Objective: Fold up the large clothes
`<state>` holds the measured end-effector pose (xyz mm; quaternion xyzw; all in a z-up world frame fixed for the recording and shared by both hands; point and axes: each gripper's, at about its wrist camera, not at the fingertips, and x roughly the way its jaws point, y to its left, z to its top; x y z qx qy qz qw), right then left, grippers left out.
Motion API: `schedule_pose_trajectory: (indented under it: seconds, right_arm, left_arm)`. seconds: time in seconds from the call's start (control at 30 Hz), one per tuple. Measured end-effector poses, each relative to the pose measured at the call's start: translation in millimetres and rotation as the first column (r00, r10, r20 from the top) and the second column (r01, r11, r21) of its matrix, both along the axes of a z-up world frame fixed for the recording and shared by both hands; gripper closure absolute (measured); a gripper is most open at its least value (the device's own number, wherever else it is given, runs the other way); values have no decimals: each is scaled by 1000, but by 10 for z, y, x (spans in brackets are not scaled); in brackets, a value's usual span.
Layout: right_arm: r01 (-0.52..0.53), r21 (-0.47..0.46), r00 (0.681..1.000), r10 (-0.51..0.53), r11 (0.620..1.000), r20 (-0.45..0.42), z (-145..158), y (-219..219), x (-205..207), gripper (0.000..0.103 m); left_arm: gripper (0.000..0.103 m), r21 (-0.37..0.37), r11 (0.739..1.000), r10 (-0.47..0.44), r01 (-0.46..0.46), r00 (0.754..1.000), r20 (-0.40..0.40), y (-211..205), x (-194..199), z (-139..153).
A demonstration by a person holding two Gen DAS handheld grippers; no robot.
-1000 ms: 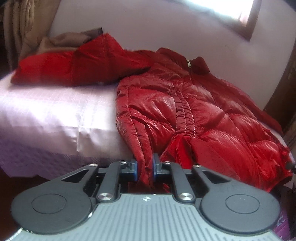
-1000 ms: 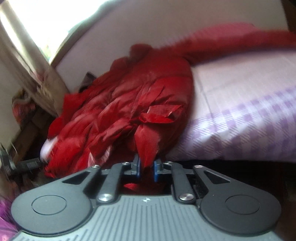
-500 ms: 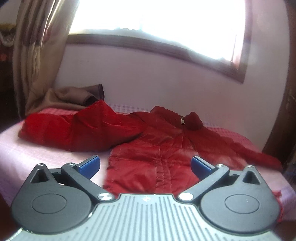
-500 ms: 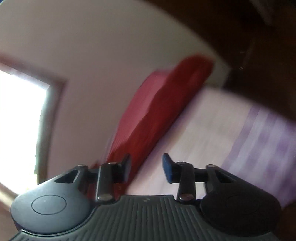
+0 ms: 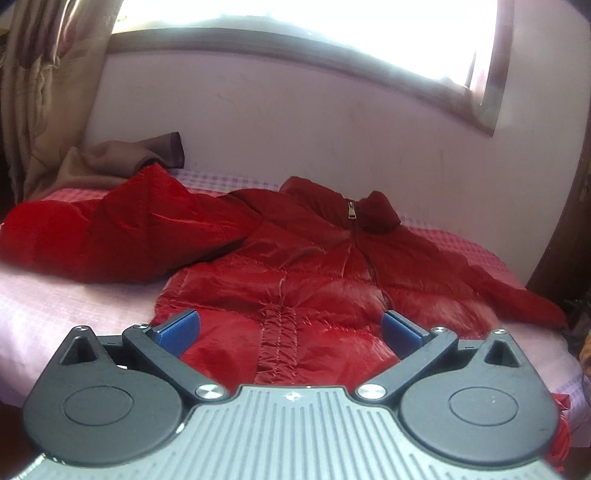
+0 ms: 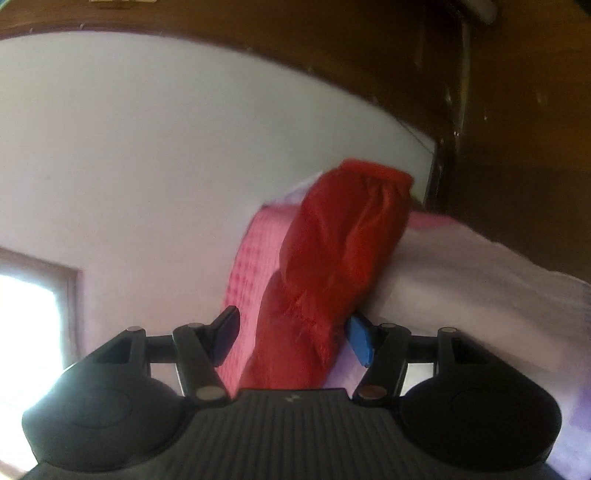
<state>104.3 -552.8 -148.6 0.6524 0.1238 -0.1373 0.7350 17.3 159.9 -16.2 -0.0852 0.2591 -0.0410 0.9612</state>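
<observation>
A red puffer jacket (image 5: 295,288) lies front-up on the bed, zipped, collar toward the far wall, one sleeve stretched left and one right. My left gripper (image 5: 290,332) is open and empty, held just above the jacket's hem at the near edge of the bed. In the right wrist view, tilted sideways, a red sleeve (image 6: 340,266) lies on the bed and runs between the open fingers of my right gripper (image 6: 293,336). The fingers stand wide apart either side of the sleeve and do not pinch it.
The bed (image 5: 74,302) has a pink and lilac checked sheet. A brown garment (image 5: 110,162) lies at the far left corner beside a curtain (image 5: 44,92). A window (image 5: 314,29) sits above the pale wall. Dark wooden furniture (image 6: 517,110) stands by the bed's right end.
Both grippers were shut on the jacket's hem a second ago and have let go and opened. The left one rose above the hem. The right one swung over to the right sleeve.
</observation>
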Motion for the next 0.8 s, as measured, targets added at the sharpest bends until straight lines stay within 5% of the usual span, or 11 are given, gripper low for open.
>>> schedule_pose_trajectory:
  seconds: [0.1, 0.23, 0.33, 0.57, 0.8]
  right_arm:
    - [47, -10, 999, -48, 999, -22, -4, 16, 30, 43]
    - [21, -81, 988, -33, 997, -149, -36, 29, 156, 84]
    - [-6, -137, 986, -17, 991, -166, -26, 34, 188, 92]
    - [-53, -289, 996, 70, 956, 47, 744, 449, 264, 95]
    - [-196, -406, 936, 294, 893, 192, 1652, 1467, 804, 95]
  left_arm:
    - [0, -3, 1000, 0, 0, 1000, -12, -17, 33, -38]
    - [0, -4, 1000, 2, -2, 1000, -27, -16, 84, -82]
    - [0, -15, 1000, 13, -14, 999, -35, 15, 103, -92]
    - [0, -42, 999, 35, -36, 999, -10, 143, 68, -27]
    - [0, -61, 997, 41, -41, 999, 10, 243, -40, -3]
